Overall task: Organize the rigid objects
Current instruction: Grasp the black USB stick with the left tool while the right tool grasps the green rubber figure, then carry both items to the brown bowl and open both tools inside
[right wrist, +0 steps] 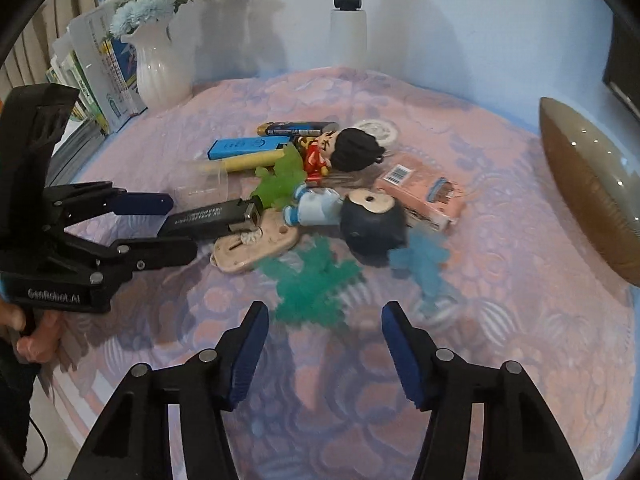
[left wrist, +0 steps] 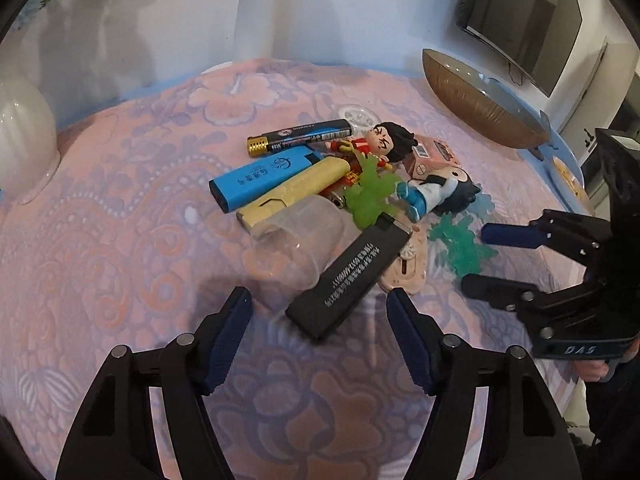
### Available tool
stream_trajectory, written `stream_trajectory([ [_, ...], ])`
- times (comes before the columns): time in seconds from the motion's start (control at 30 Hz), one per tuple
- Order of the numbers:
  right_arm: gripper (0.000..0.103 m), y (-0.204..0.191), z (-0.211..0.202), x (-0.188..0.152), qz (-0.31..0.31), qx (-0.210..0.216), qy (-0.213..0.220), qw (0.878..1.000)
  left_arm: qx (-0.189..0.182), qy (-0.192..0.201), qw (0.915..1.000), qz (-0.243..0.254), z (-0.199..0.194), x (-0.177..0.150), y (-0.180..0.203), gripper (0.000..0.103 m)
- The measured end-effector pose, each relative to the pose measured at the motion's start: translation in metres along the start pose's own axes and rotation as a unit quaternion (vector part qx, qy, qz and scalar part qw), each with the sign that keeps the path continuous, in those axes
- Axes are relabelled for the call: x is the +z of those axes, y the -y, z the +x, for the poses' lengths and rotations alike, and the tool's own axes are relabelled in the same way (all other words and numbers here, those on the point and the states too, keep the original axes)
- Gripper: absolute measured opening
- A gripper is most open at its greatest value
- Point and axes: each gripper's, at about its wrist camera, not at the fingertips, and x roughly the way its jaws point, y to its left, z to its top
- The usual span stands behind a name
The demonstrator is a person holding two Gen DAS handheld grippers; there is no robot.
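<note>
Heaped in the middle of a round counter (left wrist: 100,240) under a pink and lilac flowered cloth: a small jumble of rigid odds and ends.

At the far edge of the heap, a black and blue lighter with a gold cap (left wrist: 298,137). Just in front, side by side and touching, a blue lighter (left wrist: 264,178) and a yellow lighter (left wrist: 294,192). Against the yellow one's near end, a clear plastic cup (left wrist: 296,244) tipped on its side. Next to the cup, a black lighter (left wrist: 350,272) lying aslant, its far end resting on a beige flat piece (right wrist: 256,246). Further back, a red-clad doll with black hair (left wrist: 380,142), and beside it a blue and white doll with a dark head (left wrist: 436,194), both lying down. Between the dolls, a light green toy (left wrist: 370,196); by the blue doll, a teal toy (right wrist: 316,280) and a pale blue toy (right wrist: 424,266), both blurred. Behind the blue doll, a pink box (right wrist: 426,190).

Left gripper (left wrist: 320,324) low over the cloth, jaws wide apart and holding nothing, the black lighter's near end lying between the tips. Right gripper (right wrist: 324,332) likewise spread wide and empty, tips just short of the teal toy.

Off to the counter's edges, a white vase (right wrist: 160,68) of flowers and a brown oval bowl (right wrist: 592,196).
</note>
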Motion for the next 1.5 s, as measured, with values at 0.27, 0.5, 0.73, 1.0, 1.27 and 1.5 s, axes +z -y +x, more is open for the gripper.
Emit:
stream_trajectory([
  [0.27, 0.035, -0.002, -0.002, -0.002, -0.005, -0.011, 0.018, 1.000, 0.010, 0.008, 0.9998, -0.017, -0.007, -0.012, 0.013, 0.030],
  [0.5, 0.035, 0.026, -0.029, -0.032, 0.021, -0.005, 0.017, 1.000, -0.005, 0.013, 0.9981, -0.061, -0.028, -0.045, 0.035, 0.021],
  [0.73, 0.035, 0.051, -0.039, -0.060, 0.038, -0.003, 0.006, 0.999, -0.013, 0.001, 0.9967, -0.080, -0.025, -0.045, 0.046, 0.036],
  [1.0, 0.058, 0.055, -0.042, -0.066, 0.066, 0.020, 0.016, 0.997, 0.011, 0.008, 0.9969, -0.078, -0.008, -0.022, 0.049, 0.036],
  [1.27, 0.034, 0.040, -0.042, -0.059, 0.059, -0.019, 0.031, 0.998, 0.022, 0.025, 0.9973, -0.065, -0.014, -0.022, 0.063, 0.021],
  [1.5, 0.034, 0.070, -0.102, -0.045, 0.086, -0.029, 0.105, 0.990, 0.012, 0.089, 0.9953, -0.037, -0.058, 0.011, 0.092, 0.021],
])
